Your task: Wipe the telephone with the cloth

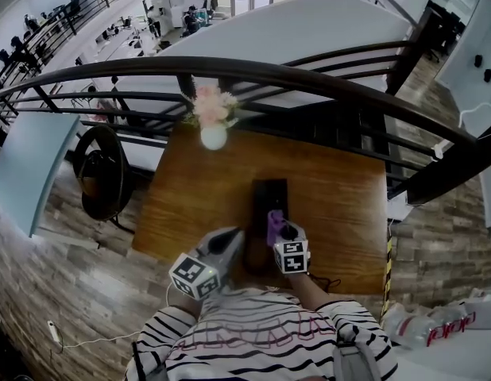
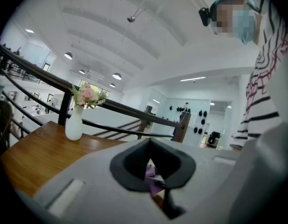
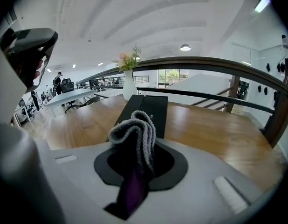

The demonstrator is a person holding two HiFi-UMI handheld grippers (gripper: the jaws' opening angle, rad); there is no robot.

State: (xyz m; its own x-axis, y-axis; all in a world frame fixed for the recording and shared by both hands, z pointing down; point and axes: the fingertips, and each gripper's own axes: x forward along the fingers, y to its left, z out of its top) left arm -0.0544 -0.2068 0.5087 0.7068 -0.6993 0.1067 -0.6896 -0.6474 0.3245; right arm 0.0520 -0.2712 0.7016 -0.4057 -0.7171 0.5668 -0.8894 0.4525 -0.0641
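- A person in a striped top (image 1: 261,336) stands at a wooden worktop (image 1: 190,197), holding a tool in each hand.
- A long black telephone (image 1: 269,201) lies on the worktop in front of the person.
- The right tool (image 1: 282,233) is over the telephone's near end, its jaws clamped on a purple cloth (image 1: 275,225) that bunches up above them.
- The left tool (image 1: 237,236) is just left of the telephone's near end, its jaws almost together, with only a thin slit between them and nothing gripped.
- A white vase of pink flowers (image 1: 214,133) stands beyond the telephone's far end and to its left, at the worktop's far edge.
- A dark curved railing (image 1: 253,70) runs behind the vase.
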